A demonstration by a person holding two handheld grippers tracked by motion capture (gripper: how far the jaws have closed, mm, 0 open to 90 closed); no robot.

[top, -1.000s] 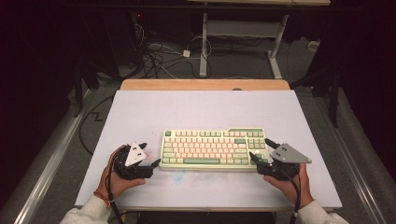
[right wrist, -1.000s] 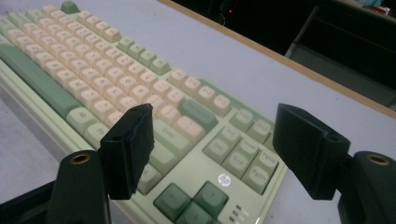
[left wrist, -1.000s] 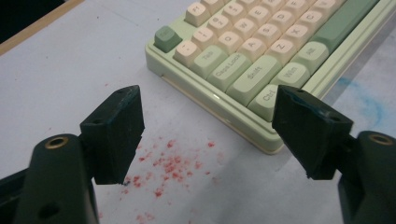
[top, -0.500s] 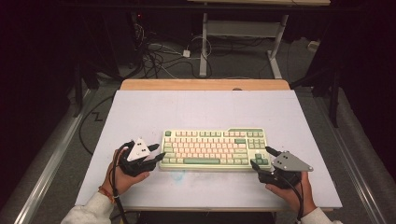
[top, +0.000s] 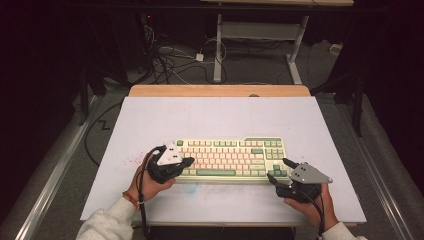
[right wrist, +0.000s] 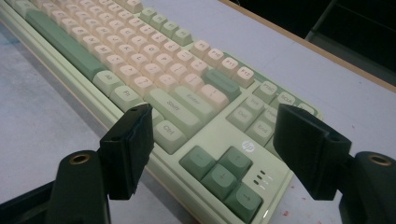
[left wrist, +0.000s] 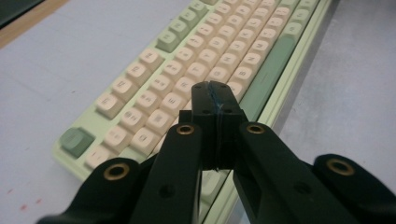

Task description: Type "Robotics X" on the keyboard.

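A pale green keyboard (top: 230,157) with cream and green keys lies across the middle of the white table. My left gripper (top: 189,161) is over its left end, above the left letter keys (left wrist: 187,70). Its jaws have just been closing and now meet tip to tip (left wrist: 215,88) with nothing between them. My right gripper (top: 279,170) is at the keyboard's right front corner. It stands open (right wrist: 215,114), one jaw on each side of the arrow-key corner (right wrist: 224,172), and neither pad touches the keyboard.
The white table top (top: 215,117) ends in a wooden strip (top: 220,90) at the far edge. Behind it on the floor are cables (top: 170,60) and a desk's metal legs (top: 218,50). Faint red specks (top: 131,161) mark the board at the left.
My left gripper has moved right onto the keyboard's left end and its jaws went from wide open to shut. The right gripper has hardly moved and stays open.
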